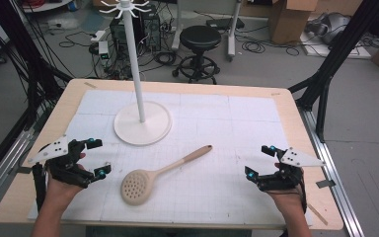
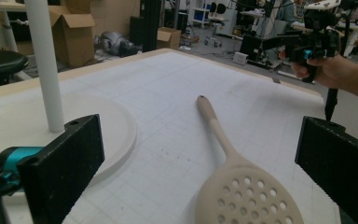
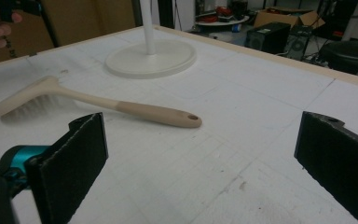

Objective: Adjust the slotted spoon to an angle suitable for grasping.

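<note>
I'm at the approach stage, both jaws spread and empty, with the left hand-held gripper and right hand-held gripper flanking the slotted spoon lying flat on the table near the hanging stand, so next I'd judge a reach for its handle

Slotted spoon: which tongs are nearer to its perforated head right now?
Left. The left tongs sit open just beside the slotted spoon at its head end; the right tongs sit open farther off, past the handle tip.
</note>
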Tool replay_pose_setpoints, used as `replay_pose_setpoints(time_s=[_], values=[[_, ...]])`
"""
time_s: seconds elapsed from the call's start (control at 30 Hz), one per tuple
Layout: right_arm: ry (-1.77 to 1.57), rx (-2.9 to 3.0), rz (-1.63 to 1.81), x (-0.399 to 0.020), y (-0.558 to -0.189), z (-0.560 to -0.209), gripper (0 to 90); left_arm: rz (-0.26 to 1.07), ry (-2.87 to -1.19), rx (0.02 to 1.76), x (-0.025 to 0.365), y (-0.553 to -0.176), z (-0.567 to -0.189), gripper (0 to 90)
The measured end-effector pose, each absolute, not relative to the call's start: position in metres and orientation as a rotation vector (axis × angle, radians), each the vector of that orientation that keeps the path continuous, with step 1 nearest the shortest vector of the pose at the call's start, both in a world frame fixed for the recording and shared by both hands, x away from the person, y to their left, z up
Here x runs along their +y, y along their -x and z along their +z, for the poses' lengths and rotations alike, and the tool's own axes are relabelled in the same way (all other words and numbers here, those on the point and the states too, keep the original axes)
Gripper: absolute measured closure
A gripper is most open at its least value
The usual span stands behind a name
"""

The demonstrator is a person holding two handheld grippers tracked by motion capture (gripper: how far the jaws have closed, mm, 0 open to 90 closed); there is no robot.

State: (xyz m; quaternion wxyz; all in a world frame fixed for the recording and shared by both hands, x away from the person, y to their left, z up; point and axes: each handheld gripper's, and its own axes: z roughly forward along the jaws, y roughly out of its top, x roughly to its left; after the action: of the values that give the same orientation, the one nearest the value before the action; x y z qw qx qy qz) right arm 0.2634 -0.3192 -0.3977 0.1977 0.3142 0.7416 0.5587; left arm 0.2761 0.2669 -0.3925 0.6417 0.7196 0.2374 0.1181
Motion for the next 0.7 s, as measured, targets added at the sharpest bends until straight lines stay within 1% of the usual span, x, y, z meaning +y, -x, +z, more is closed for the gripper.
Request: replay_pose_setpoints(time_s=[0.17, 0.33, 0.47, 0.53, 0.7], values=[[-0.904, 2.064, 1.569, -0.323, -0.264, -0.398, 1.3, 0.259, -1.666, 0.537, 0.249, -0.29, -0.381, 1.7], [-0.907, 2.065, 1.56, -0.325, -0.265, -0.399, 1.3, 0.251, -1.741, 0.505, 0.225, -0.304, -0.368, 1.7], [-0.907, 2.073, 1.549, -0.325, -0.265, -0.4, 1.3, 0.21, -1.794, 0.503, 0.205, -0.316, -0.363, 1.7], [-0.907, 2.076, 1.548, -0.324, -0.265, -0.4, 1.3, 0.207, -1.803, 0.501, 0.201, -0.317, -0.362, 1.7], [-0.906, 2.08, 1.534, -0.323, -0.265, -0.4, 1.3, 0.18, -1.879, 0.476, 0.168, -0.332, -0.355, 1.8]])
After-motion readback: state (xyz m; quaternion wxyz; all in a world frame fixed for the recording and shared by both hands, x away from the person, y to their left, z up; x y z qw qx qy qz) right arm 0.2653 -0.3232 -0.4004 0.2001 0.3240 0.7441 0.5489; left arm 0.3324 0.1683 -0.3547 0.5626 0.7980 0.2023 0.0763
